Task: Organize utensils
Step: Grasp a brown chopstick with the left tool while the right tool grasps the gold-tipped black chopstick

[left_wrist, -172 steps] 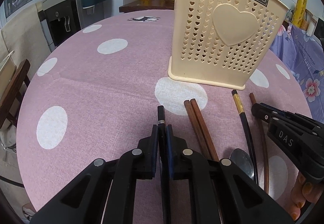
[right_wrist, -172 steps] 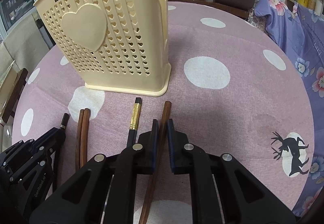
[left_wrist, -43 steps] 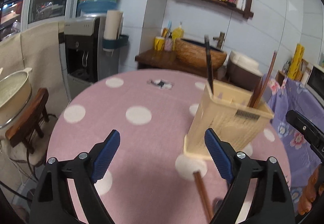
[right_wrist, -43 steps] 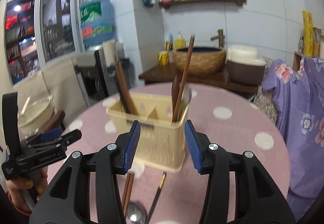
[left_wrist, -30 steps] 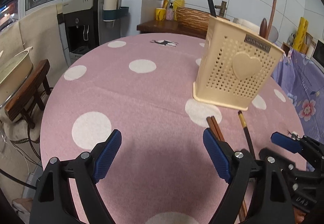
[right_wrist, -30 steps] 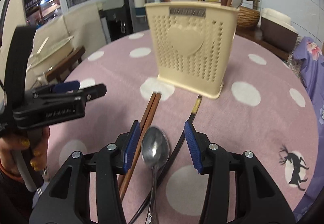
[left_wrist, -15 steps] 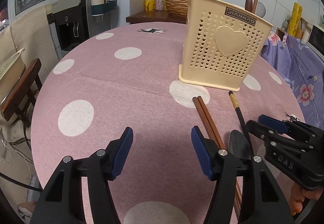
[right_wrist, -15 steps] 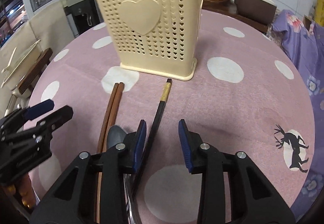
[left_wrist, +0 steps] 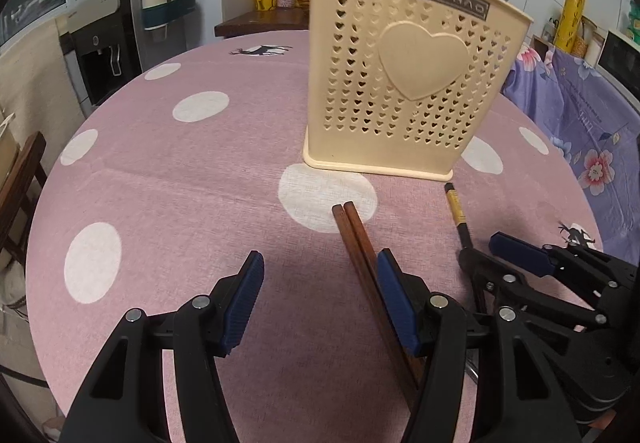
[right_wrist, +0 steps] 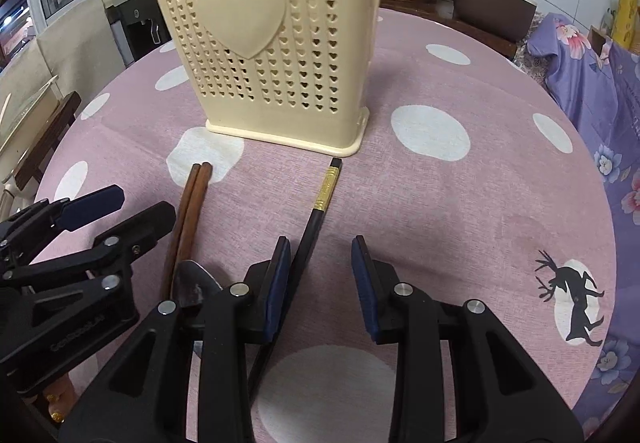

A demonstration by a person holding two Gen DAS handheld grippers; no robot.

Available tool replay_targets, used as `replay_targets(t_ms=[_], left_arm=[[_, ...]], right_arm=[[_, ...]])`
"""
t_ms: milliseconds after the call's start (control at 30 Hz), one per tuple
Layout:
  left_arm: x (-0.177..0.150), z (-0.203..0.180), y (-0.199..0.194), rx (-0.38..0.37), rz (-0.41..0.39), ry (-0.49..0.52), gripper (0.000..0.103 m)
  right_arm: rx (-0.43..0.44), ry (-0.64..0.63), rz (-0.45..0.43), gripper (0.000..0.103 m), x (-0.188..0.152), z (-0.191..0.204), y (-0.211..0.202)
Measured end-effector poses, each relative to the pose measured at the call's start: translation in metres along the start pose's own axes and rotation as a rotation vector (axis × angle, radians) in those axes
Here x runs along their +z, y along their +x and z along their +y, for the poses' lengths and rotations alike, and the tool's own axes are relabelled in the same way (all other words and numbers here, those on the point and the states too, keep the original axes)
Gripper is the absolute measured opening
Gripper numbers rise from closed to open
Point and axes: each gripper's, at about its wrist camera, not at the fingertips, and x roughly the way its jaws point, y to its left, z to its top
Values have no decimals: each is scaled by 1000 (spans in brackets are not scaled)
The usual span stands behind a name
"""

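Two brown wooden chopsticks lie side by side and touching on the bench, slender and smooth, their blunt ends resting on a white dot of the cloth just in front of the utensil holder. The bench is round, under a matte pink woven cloth with large white polka dots and small black deer prints. The holder is cream plastic, upright, its front wall pierced with rows of small heart-shaped holes around one raised solid heart, with a dark label near the rim; a few utensil handles stand up out of it. A black chopstick with a ribbed gold band near its square end lies to the right of the brown pair, pointing at the holder's front corner. A metal spoon shows its shiny bowl between the brown pair and the black stick, mostly hidden by the right gripper.

The left gripper is partly open with nothing held; the brown pair runs just inside its right blue ribbed pad. The right gripper is narrower but open too, gripping nothing; the black chopstick passes along the inner face of its left pad. Both sets of jaws have just been closing.
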Motion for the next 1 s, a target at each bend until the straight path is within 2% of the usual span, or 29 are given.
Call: replay_targets(t_ms=[267, 533, 733, 833, 1000], left_arm=[[-1, -2, 6, 21, 18, 14, 53], [-4, -4, 2, 43, 21, 29, 53], [4, -7, 9, 32, 51, 21, 52], [5, -13, 15, 70, 48, 57, 44], [1, -4, 10, 63, 44, 65, 30]], right_arm=[[20, 34, 1, 33, 0, -9, 0], [20, 35, 0, 33, 0, -8, 0], [2, 45, 13, 33, 5, -6, 3], [-15, 44, 14, 33, 10, -6, 7], [-3, 52, 22, 30, 13, -15, 7]])
